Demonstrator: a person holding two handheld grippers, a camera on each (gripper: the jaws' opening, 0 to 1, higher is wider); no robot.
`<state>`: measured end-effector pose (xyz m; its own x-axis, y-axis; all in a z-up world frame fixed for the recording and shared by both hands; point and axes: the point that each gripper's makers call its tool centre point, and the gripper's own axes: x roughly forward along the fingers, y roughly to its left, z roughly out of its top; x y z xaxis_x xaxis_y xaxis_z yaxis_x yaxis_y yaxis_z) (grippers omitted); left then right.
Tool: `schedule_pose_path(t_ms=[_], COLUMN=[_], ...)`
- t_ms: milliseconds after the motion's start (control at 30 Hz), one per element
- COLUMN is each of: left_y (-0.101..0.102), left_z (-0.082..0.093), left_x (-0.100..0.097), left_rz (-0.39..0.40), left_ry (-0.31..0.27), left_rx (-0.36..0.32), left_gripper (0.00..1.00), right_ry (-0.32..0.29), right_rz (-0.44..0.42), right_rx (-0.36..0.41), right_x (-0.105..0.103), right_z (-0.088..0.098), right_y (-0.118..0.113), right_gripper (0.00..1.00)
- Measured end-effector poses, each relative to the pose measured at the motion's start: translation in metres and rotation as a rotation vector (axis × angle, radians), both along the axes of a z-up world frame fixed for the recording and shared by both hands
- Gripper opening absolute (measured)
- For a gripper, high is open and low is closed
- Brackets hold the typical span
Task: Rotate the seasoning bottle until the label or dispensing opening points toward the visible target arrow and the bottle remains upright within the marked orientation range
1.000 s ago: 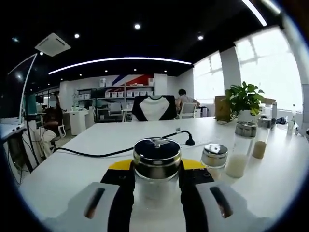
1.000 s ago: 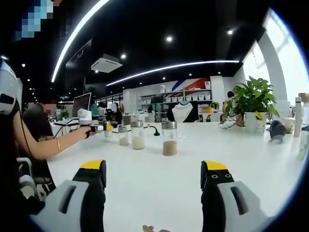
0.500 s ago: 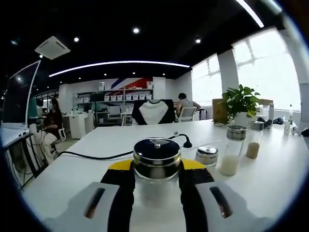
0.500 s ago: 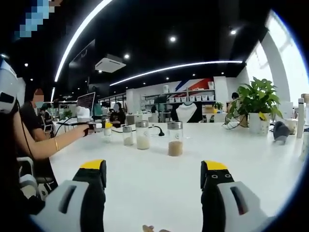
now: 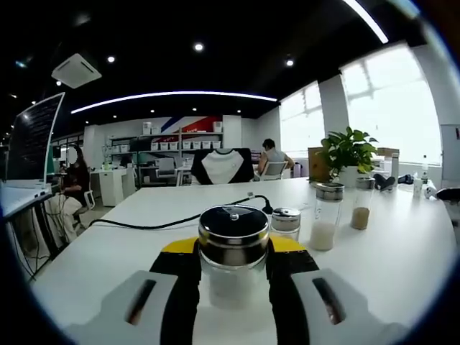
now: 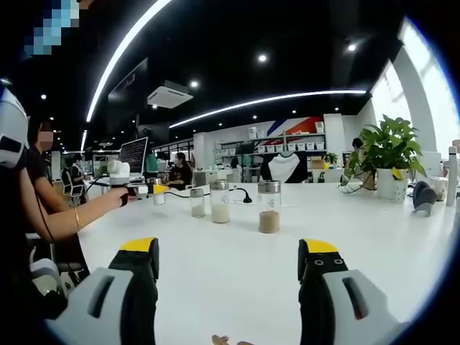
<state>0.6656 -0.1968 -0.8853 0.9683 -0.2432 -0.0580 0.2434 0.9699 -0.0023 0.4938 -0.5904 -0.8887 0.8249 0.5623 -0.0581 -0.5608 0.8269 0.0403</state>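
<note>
**Stuff sitting around on the desk**

Big white table (image 5: 402, 266) in an open office. Far right there's a leafy green potted plant (image 5: 347, 152) by the bright windows (image 5: 392, 108). A black cable (image 5: 165, 222) snakes across the far tabletop. Further back: a black-and-white chair (image 5: 220, 166), white shelving with boxes (image 5: 183, 146), and a dark monitor (image 6: 134, 153) on the left.

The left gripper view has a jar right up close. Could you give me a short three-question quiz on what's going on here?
1. True or false: the left gripper is shut on the seasoning bottle.
2. Which gripper is open and holds nothing?
3. What colour is the filling of the jar nearest the potted plant: A brown, B green?

Key: 1 true. 2 the right gripper. 3 A, the brown-filled jar.
</note>
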Motion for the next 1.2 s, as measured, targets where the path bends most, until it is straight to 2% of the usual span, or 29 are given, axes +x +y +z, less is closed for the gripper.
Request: schedule_pose_path(t_ms=[300, 400, 633, 767, 967, 1200], left_y=[-0.005, -0.009, -0.007, -0.002, -0.013, -0.028], left_z=[0.004, 0.001, -0.012, -0.017, -0.017, -0.018], left_x=[-0.025, -0.033, -0.045, -0.049, -0.063, -0.076], left_rz=[-0.021, -0.032, -0.024, -0.023, -0.030, -0.052], left_ry=[-0.011, -0.007, -0.001, 0.002, -0.021, -0.027], left_rx=[-0.033, -0.036, 0.013, -0.008, -0.017, 0.002], left_gripper=[0.37, 0.37, 0.37, 0.37, 0.37, 0.37], right_ry=[0.000, 0.001, 0.007, 0.008, 0.011, 0.014], right_rz=[0.028, 0.028, 0.034, 0.036, 0.038, 0.048], right_rx=[0.008, 0.010, 0.004, 0.009, 0.000, -0.004], right_x=[-0.003, -0.004, -0.006, -0.006, -0.007, -0.010], right_z=[-0.001, -0.002, -0.005, -0.005, -0.007, -0.007], right_y=[0.009, 0.009, 0.010, 0.011, 0.011, 0.015], right_gripper=[0.79, 0.79, 0.79, 0.79, 0.78, 0.78])
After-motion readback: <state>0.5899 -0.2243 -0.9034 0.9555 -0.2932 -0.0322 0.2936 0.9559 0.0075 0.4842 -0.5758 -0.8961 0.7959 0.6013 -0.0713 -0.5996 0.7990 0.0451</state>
